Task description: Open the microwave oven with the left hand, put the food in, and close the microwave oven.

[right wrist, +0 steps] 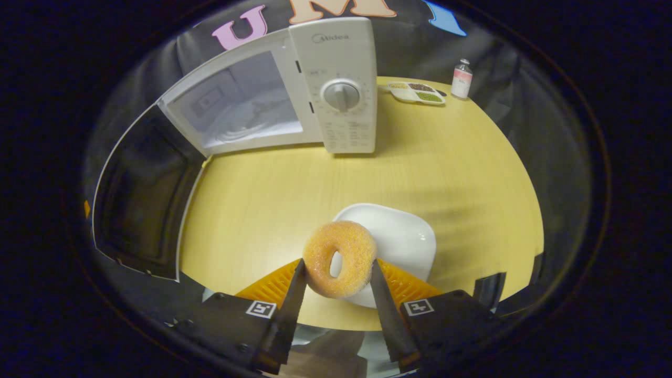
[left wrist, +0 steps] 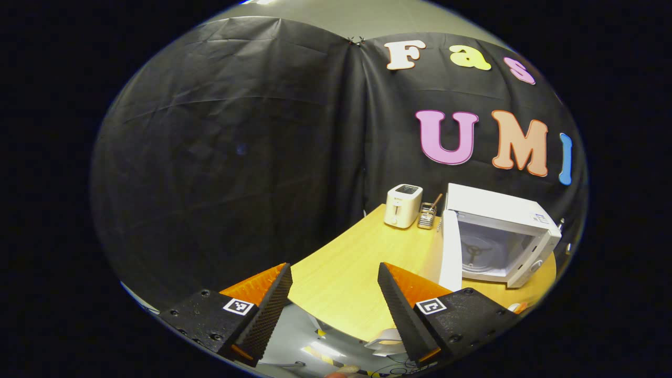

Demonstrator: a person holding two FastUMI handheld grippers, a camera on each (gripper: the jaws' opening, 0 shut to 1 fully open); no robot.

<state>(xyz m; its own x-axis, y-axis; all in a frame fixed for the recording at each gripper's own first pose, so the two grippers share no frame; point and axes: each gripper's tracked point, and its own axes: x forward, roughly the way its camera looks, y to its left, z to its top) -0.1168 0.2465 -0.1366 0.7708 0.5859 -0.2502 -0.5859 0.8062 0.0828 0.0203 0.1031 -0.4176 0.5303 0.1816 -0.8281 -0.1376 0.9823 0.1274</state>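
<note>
Clamped in my right hand-held gripper is the doughnut, both fingers pressing its sides, held upright above the white plate on the tabletop. Ahead, the microwave stands with its door swung wide to the left. My left hand-held gripper has its fingers spread apart, holding nothing, over the tabletop edge; the toaster stands beyond.
</note>
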